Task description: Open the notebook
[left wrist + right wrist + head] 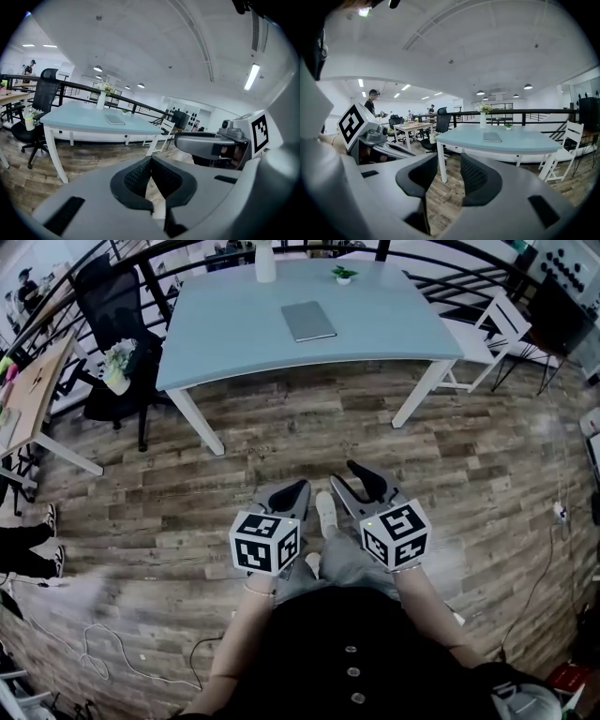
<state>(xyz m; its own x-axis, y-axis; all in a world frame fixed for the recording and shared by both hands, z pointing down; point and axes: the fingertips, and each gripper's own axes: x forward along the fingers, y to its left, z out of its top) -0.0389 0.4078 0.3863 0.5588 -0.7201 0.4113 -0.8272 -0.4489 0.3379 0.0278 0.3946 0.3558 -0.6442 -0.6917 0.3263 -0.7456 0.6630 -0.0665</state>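
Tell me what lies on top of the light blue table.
A closed grey notebook lies flat near the middle of the table; a white vase and a small potted plant stand at the far edge. Anything beneath the notebook is covered.

Surroundings: pale blue table (375,324) on plank floor (281,446).
White vase (265,261) and small potted plant (344,275) at table's far edge; black office chair (112,306) left, white chair (492,334) right.

Open floor (309,427) lies between you and the far table (394,334). A black chair (112,306) crowds its left end, a white chair (492,334) its right. The tabletop around the notebook (308,321) is free; a vase (265,261) and plant (344,275) stand at the far edge.
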